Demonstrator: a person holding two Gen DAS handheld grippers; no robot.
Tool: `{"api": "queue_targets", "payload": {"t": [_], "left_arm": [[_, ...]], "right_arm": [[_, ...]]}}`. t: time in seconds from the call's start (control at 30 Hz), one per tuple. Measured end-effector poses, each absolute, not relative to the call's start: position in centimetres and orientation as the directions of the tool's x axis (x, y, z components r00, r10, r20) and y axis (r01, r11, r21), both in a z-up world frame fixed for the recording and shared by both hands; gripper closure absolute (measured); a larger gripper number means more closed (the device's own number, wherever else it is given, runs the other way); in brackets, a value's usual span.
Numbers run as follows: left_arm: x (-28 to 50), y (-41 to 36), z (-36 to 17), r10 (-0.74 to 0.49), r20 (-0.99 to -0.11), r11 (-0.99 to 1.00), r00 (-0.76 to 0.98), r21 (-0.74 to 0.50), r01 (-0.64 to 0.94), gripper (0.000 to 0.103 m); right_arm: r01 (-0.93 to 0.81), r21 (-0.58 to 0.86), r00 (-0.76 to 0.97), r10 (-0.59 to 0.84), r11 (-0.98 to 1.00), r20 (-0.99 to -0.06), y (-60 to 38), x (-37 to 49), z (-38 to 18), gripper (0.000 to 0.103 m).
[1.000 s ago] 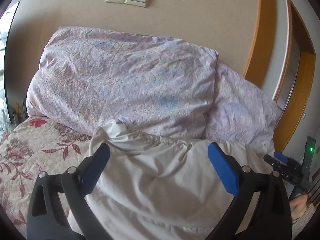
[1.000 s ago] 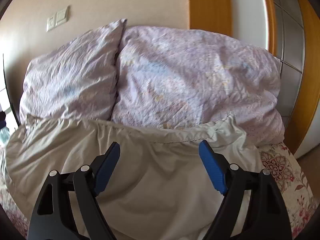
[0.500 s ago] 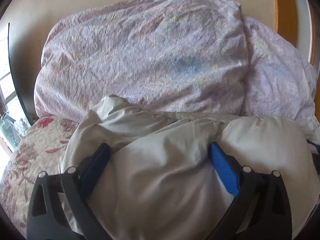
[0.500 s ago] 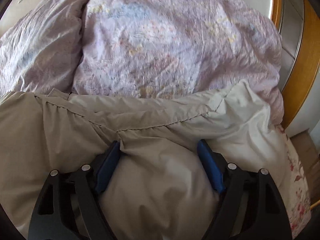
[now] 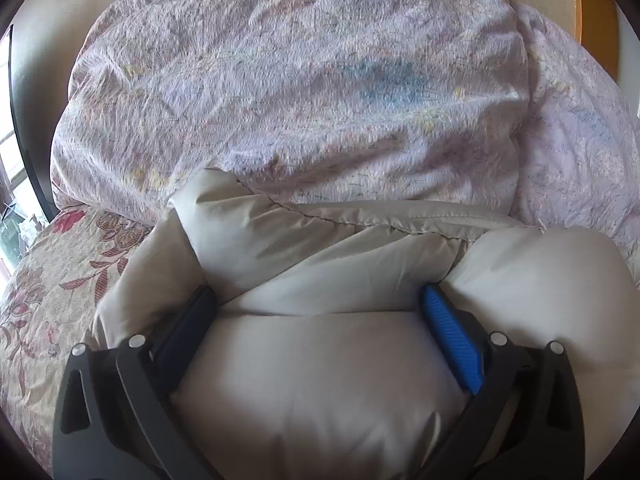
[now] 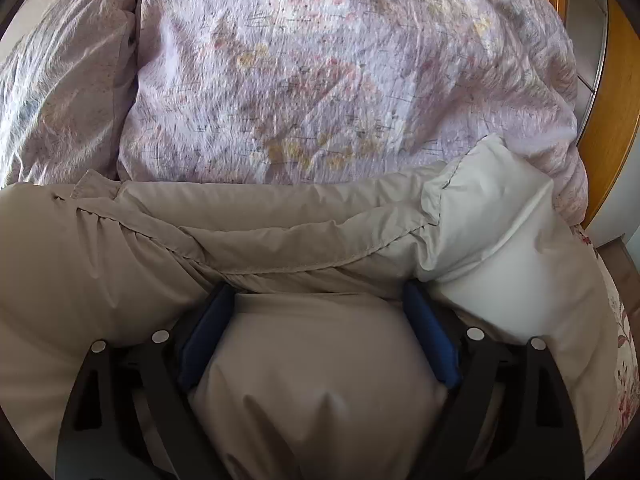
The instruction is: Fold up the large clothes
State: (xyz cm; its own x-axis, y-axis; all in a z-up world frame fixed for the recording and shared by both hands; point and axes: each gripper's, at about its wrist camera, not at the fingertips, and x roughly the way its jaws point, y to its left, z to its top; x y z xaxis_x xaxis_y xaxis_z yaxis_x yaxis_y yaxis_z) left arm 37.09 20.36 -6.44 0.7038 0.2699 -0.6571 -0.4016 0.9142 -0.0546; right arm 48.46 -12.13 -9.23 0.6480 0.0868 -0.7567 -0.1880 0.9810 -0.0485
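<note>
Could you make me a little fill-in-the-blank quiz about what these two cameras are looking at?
1. The puffy beige garment lies on a ____.
2. Behind it is lilac bedding, crumpled and ____ in pattern.
3. The pads of the left gripper are coloured ____.
4. Padded fabric bulges between both pairs of ____.

Missing words: bed; floral; blue; jaws

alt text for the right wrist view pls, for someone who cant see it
The right gripper, with blue pads and black fingers, stands wide with a bulge of puffy beige padded garment between the pads. Beyond lie crumpled lilac floral pillows, and a floral bedsheet shows at the right edge.
</note>
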Motion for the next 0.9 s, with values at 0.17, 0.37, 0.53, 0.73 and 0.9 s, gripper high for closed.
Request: {"api": "queue_targets", "payload": {"t": [0.17,0.37,0.53,0.73,0.9], "left_arm": [[38.0,20.3,-7.0,0.285,-0.674,0.911,0.681,-0.030,-0.411,0.002],[36.9,20.7,-6.2,0.258,-0.684,0.914,0.683,-0.056,-0.401,0.002],[33.8,20.8,-3.7,0.263,-0.635,0.914,0.726,-0.078,-0.399,0.002],[33.3,22.5,-1.8,0.401,-0.561,0.873,0.724,-0.005,-0.487,0.002],[34.7,25.2,-3.7,0.454,-0.622,0.825,0.638,0.023,-0.565,0.002]], "right_arm": [[-0.184,-0.064,0.629,0.067,0.981,-0.774,-11.8,49.0,-10.1,0.014],[-0.189,-0.052,0.624,0.079,0.981,-0.778,-12.1,48.5,-9.2,0.014],[-0.169,0.025,0.690,0.137,0.985,-0.710,-15.1,47.3,-5.0,0.014],[-0.070,-0.035,0.686,0.023,0.997,-0.727,-18.0,48.8,-5.5,0.014],[-0.046,-0.066,0.668,-0.019,0.997,-0.744,-18.5,49.4,-7.4,0.014]]}}
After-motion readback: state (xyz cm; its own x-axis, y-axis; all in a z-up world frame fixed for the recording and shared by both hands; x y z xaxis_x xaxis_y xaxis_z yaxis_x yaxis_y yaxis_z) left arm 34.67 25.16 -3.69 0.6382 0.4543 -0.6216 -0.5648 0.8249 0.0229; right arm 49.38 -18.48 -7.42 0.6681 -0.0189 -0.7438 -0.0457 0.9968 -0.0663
